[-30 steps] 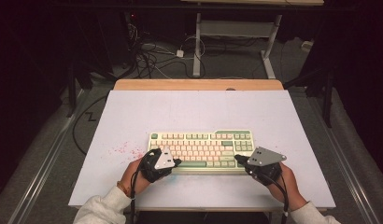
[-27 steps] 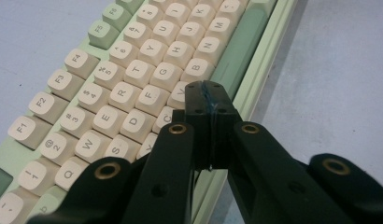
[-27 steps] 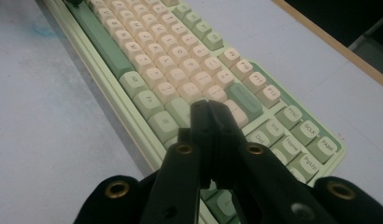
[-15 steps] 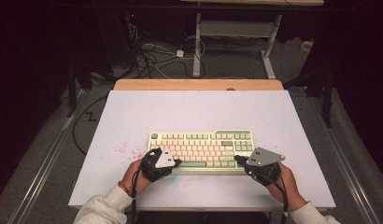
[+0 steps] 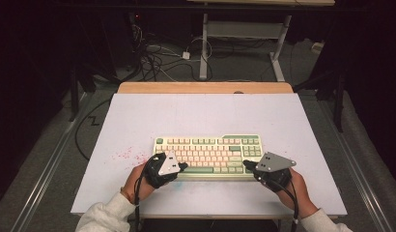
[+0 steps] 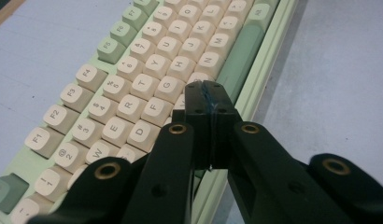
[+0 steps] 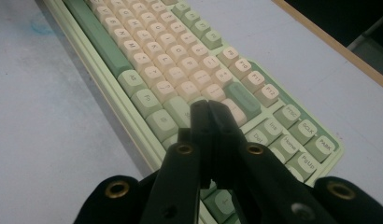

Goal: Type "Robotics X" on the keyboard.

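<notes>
The left tongs [image 5: 182, 166] and right tongs [image 5: 246, 165] were black, each topped by a grey three-cornered plate. Brass-ringed screw holes dotted their black arms. White sleeves covered both forearms, and black cables trailed back along the wrists.

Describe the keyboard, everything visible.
The keyboard is a mechanical-looking board with a pale green case that looks plastic, cream letter keys, and green modifiers, spacebar and function keys. It lies flat on the white table, near the front edge, long side toward the person. The left gripper and right gripper, both shut, hover at its front corners over the keys; contact is unclear.
</notes>
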Demonstrator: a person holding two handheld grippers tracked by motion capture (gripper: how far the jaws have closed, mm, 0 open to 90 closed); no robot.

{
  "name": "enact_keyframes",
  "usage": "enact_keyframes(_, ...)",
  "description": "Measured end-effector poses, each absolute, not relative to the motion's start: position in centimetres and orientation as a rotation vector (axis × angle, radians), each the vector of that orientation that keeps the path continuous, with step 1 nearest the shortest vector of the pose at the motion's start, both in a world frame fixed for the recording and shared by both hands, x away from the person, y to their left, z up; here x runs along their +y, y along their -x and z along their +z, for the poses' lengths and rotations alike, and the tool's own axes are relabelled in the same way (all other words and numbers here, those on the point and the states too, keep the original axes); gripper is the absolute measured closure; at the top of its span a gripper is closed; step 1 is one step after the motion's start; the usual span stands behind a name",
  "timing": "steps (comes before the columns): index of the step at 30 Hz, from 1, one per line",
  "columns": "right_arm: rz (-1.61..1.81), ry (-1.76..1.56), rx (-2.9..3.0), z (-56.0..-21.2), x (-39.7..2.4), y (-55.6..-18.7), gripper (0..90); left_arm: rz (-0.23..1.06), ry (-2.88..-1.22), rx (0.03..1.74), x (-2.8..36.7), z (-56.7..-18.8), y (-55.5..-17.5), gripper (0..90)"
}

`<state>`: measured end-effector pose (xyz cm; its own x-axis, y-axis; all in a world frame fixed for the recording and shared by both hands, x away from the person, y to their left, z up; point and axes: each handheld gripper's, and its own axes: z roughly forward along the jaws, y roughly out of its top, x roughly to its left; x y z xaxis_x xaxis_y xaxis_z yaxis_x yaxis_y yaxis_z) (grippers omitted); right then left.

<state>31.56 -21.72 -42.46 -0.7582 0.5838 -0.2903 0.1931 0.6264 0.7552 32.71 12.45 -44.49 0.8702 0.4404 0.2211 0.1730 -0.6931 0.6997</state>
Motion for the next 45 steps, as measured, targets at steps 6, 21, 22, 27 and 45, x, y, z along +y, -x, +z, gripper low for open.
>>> enact_keyframes(6, 0.997, -0.615, 2.326, -42.4, -21.7, -31.6, 90.0, 0.494, -2.323, 0.441, 12.6, -44.3, -32.7, 87.5)
enact_keyframes(21, 1.003, -0.618, 2.336, -42.5, -21.6, -31.9, 90.0, 0.51, -2.3, 0.459, 13.3, -43.8, -32.8, 87.4)
enact_keyframes(22, 1.002, -0.616, 2.337, -42.5, -21.6, -32.0, 90.0, 0.508, -2.296, 0.463, 13.3, -43.8, -32.8, 87.5)
enact_keyframes(27, 1.009, -0.621, 2.349, -42.6, -21.1, -32.4, 90.0, 0.51, -2.281, 0.467, 13.4, -43.5, -32.8, 87.5)
enact_keyframes(45, 0.93, -0.603, 2.428, -44.2, -19.0, -34.2, 90.0, 0.515, -2.271, 0.491, 14.5, -43.3, -33.0, 87.2)
